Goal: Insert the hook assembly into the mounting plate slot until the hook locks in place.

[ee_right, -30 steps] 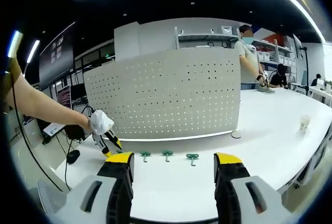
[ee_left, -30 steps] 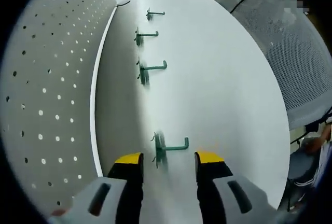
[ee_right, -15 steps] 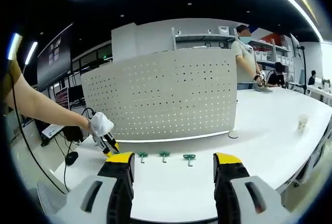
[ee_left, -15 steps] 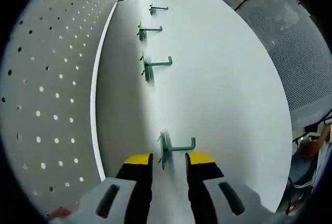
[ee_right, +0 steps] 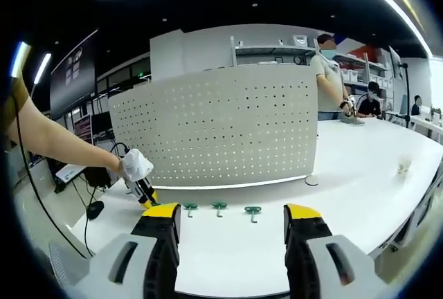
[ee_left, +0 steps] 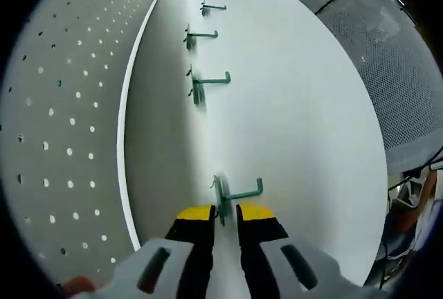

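Several green hooks lie in a row on the white table (ee_left: 297,119) beside the perforated mounting plate (ee_left: 62,105). My left gripper (ee_left: 225,212) has its yellow-tipped jaws closed against the back plate of the nearest green hook (ee_left: 239,192), whose arm points right. Three more hooks (ee_left: 197,86) lie farther along the row. In the right gripper view, my right gripper (ee_right: 232,212) hangs open above the table's near edge, facing the mounting plate (ee_right: 221,126). The left gripper (ee_right: 143,187) is low at the left, with three hooks (ee_right: 220,207) to its right.
A grey mesh chair back (ee_left: 401,57) stands past the table's right edge. A person (ee_right: 331,70) stands at the far end of the table, and another sits behind. A small white cup (ee_right: 403,166) rests at the right. A cable end (ee_right: 311,180) lies by the plate's corner.
My left gripper has moved forward over the nearest hook and its jaws have narrowed from wide apart to closed on the hook's back plate. The right gripper has stayed open and nearly still.
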Demonstrator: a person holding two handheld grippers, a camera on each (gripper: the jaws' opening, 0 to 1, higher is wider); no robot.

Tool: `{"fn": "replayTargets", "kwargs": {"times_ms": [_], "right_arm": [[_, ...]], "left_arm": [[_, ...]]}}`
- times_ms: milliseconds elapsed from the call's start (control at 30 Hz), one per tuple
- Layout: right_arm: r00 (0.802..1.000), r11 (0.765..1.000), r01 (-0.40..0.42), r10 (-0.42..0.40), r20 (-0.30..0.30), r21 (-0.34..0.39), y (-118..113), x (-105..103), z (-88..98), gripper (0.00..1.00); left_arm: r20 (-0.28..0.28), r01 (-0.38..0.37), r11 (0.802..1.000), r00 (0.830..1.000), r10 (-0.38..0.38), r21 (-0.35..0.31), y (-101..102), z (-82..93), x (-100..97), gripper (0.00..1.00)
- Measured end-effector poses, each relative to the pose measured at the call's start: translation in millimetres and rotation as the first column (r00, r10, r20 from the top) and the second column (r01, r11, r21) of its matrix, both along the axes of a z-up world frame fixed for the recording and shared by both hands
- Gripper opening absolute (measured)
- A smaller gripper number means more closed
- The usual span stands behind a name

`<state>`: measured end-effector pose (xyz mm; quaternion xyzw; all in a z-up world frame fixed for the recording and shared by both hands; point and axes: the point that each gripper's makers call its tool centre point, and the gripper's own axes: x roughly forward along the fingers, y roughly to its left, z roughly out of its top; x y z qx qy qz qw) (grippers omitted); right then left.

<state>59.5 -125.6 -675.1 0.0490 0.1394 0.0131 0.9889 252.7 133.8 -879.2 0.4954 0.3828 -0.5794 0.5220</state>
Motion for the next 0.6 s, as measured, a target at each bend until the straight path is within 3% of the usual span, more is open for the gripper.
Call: {"fn": "replayTargets", "kwargs": {"times_ms": [367,600], "right_arm": [[1.000,1.000,-0.007,0.007,0.002,0.003,2,-1,1.6,0.57],[1.000,1.000,-0.016,0.016,0.005,0.000,2,-3,5.3,0.57]], "left_arm": [[0.030,-0.009,1.000,1.000,0.008,0.022,2,-1.4,2.5,0.06],[0.062,-0.065,0.997,0.996,0.067,-0.039,-3,13.5,9.9,0.04]]}}
